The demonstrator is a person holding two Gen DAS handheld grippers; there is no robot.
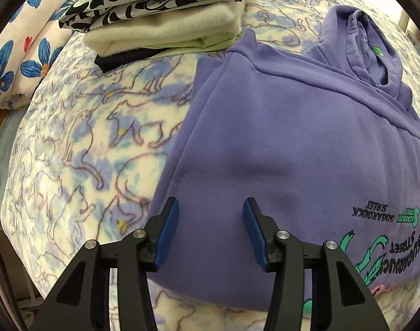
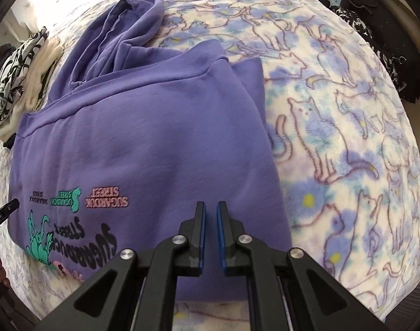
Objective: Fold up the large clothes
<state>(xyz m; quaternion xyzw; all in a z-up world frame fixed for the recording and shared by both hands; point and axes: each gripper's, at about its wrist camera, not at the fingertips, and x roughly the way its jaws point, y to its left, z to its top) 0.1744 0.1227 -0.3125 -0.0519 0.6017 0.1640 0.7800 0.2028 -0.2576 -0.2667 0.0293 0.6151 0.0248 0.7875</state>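
Purple hoodie looks pretty much folded just ahead of the wide-open left hand-held gripper and nearly-closed, empty right hand-held gripper, probably only stacking on the folded pile left.

"SUGARDUCK STREET" on purple hoodie

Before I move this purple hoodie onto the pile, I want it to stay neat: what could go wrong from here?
1. The purple hoodie is a thick bundle, and neither the left gripper nor the right gripper grips it; a pinch of the top layer only could let it unfold.
2. The hood lies loose beyond the fold and may flop open.
3. The stack of folded clothes is already tall and uneven, so it might tip.
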